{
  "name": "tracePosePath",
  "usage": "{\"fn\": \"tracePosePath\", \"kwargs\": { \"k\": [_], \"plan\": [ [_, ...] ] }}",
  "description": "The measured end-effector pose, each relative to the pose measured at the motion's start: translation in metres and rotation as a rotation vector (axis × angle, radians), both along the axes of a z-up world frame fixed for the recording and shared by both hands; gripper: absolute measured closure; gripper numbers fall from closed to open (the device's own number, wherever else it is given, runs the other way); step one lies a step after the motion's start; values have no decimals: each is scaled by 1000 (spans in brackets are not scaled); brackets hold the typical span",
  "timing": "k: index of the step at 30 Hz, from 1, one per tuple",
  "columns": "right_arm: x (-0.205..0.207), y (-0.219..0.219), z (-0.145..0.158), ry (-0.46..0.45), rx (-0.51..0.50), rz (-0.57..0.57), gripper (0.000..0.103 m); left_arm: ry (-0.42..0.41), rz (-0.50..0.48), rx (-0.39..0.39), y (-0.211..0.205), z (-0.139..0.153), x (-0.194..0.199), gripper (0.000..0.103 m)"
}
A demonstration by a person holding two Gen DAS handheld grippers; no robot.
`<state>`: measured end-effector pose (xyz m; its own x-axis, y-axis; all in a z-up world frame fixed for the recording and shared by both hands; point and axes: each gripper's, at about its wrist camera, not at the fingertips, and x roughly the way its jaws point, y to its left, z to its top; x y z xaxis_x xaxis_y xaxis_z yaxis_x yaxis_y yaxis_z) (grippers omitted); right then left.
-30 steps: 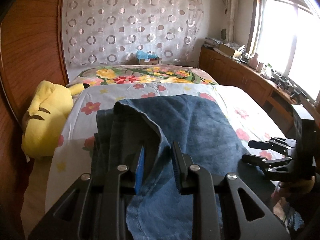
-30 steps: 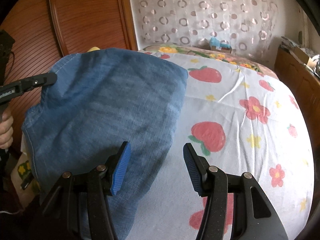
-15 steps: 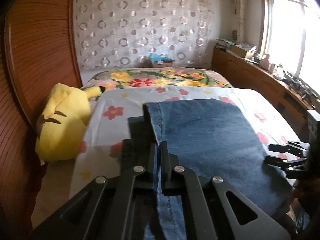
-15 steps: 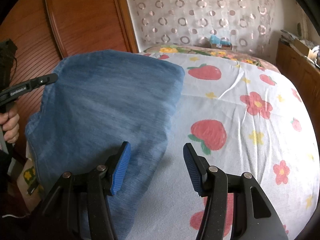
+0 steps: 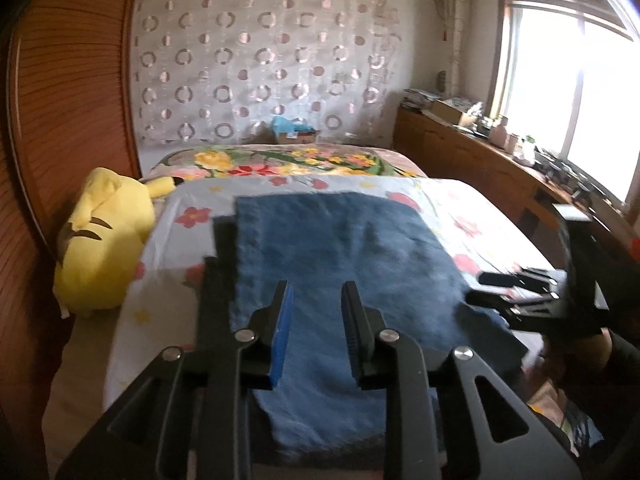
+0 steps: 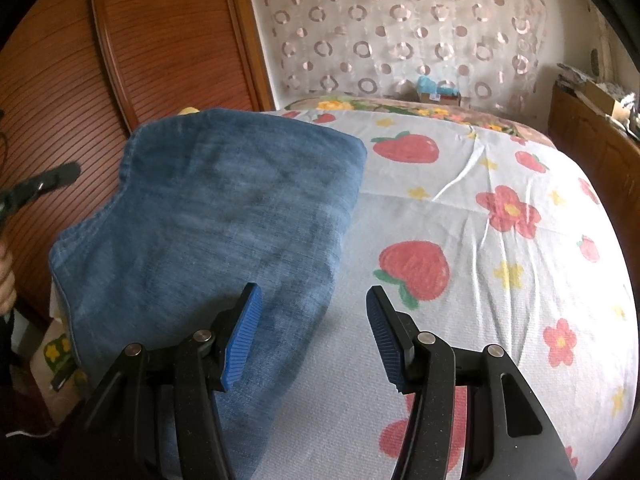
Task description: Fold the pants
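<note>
Left wrist view
- Change from half a second back: left gripper was pinched together on the long edge of the folded blue denim pants, now jaws have just been opening, blue pads apart with nothing clamped, denim lying flat below the gap.
- Pants spot: spread flat on the white bedsheet with red flowers and strawberries, near end drooping over the bed's front edge.
- Shift in framing: pulled back a bit, more of the bed visible than before.
- Right gripper: black fingers at the pants' right edge; touching or not, can't tell, too blurry.
- Around: yellow plush toy at the left of the bed, touching the sheet's edge; bright floral blanket behind the sheet; blue-topped box at the far end; circle-pattern curtain on the back wall; wooden counter with clutter under the window.

Right wrist view
- Right gripper: jaws roughly half spread, same as in both earlier frames, nothing between the pads; left pad over the denim's edge, right pad over bare sheet.
- Pants: same place on the left of the sheet, upper-left corner slightly flatter now.
- Left gripper: black fingertip now clear of the cloth's left side, earlier right at it.
- In the way: nothing over the pants; reddish ribbed wooden panel behind.
</note>
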<state>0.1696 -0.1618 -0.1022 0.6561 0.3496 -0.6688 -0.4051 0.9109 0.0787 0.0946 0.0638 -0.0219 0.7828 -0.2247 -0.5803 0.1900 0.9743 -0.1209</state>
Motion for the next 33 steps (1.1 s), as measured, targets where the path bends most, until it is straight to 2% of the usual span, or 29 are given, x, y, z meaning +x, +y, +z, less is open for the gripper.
{"fn": "tracePosePath", "kwargs": {
  "k": [6, 9, 23, 33],
  "plan": [
    [-8, 0, 1, -13, -7, -13, 47, 29, -65, -9, -31, -16, -11, 80],
    [-12, -3, 5, 9, 24, -14, 48, 49, -83, 1, -38, -25, -13, 80],
    [-51, 1, 8, 62, 37, -1, 47, 140, -79, 10, -53, -65, -17, 80],
    [-52, 2, -1, 111, 63, -8, 47, 138, -76, -4, -53, -72, -15, 79]
  ]
}}
